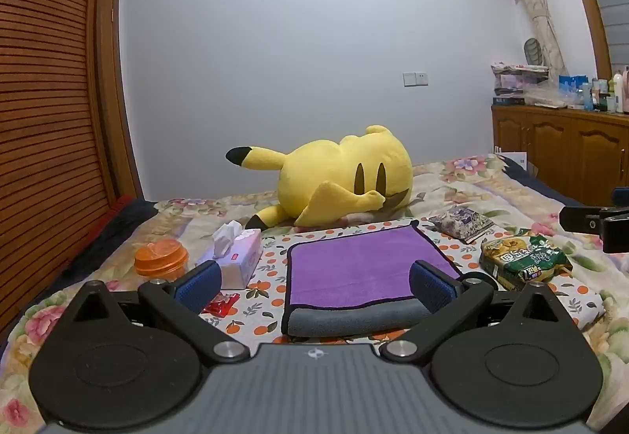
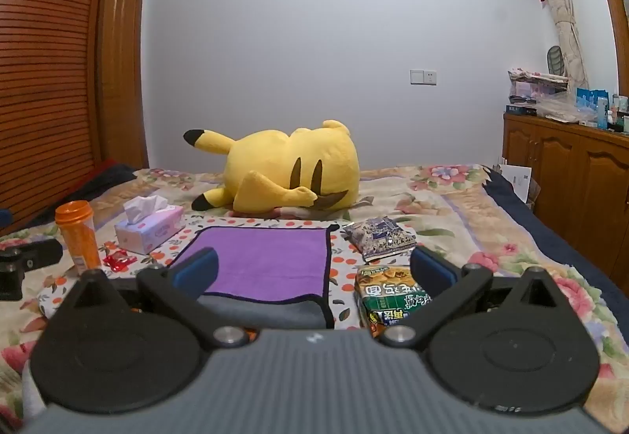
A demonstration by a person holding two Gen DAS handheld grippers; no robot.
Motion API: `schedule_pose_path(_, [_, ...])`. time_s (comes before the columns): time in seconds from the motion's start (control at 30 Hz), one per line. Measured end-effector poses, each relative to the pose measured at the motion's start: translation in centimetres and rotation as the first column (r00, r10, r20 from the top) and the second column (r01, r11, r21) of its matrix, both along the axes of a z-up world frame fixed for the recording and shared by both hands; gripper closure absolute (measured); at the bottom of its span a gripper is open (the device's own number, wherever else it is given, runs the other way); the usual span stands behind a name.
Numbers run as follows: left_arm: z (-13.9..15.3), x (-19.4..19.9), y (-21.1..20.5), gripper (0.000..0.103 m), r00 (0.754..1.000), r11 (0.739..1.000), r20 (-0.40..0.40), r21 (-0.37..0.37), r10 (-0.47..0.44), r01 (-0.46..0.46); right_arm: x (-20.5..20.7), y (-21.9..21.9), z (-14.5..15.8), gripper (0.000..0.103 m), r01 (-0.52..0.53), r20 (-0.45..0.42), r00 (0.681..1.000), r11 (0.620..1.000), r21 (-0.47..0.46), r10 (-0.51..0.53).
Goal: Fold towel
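Blue-padded fingers [image 1: 198, 286] of the left gripper [image 1: 314, 286] stand spread wide with nothing between them, and the right gripper [image 2: 314, 273] shows the same wide gap, its own blue pads [image 2: 196, 271] holding nothing.

Ahead of both lies the purple towel [image 1: 361, 265] (purple face up, grey underside showing along the near edge), flat on a white cloth printed with oranges [image 1: 271, 257] that covers part of the floral bedspread [image 1: 471, 190]. In the left wrist view the towel sits between the two fingers, its near grey fold just past the right finger. In the right wrist view it lies left of centre, with the left finger in front of its near left corner.

Left of the towel are a tissue box [image 1: 236, 257], an orange-lidded bottle [image 2: 77, 237] and a small red wrapper [image 1: 221, 303]. Right of it lie a green snack bag [image 1: 525, 263], close to the right gripper's right finger, and a blue-and-white packet [image 1: 462, 223] farther back. A yellow plush toy [image 1: 338, 178] lies on its side beyond the towel, near the white wall. A wooden cabinet [image 2: 570, 174] stands at the right.
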State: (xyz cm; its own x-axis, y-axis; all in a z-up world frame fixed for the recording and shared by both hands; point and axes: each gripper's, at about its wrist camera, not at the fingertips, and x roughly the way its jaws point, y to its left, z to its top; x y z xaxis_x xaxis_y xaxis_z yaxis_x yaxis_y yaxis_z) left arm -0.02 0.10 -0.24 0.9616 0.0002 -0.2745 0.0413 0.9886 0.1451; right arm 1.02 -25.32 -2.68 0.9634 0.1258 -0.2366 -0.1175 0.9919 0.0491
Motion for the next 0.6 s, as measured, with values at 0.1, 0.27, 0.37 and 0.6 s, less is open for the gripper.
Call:
schedule_pose_path(0.1, [0.20,0.07,0.00,0.000,1.000,1.000,0.001,0.002,0.000,0.000,0.01,-0.04,-0.03,0.000,0.000,0.000,1.000,1.000,0.001,0.000])
schedule_pose_path(0.27, [0.23,0.07,-0.02,0.000,1.000,1.000,0.000,0.002,0.000,0.000,0.11,0.00,0.00,0.000,-0.001,-0.001,1.000,1.000,0.000,0.001])
schedule_pose_path(0.37, [0.22,0.09,-0.03,0.000,1.000,1.000,0.000,0.002,-0.001,0.001,0.05,0.02,-0.05,0.000,-0.001,-0.001,1.000,1.000,0.001,0.001])
schedule_pose_path(0.6, [0.21,0.06,-0.08,0.000,1.000,1.000,0.000,0.003,0.000,0.000,0.04,0.01,-0.05,0.000,-0.001,-0.001,1.000,1.000,0.001,0.001])
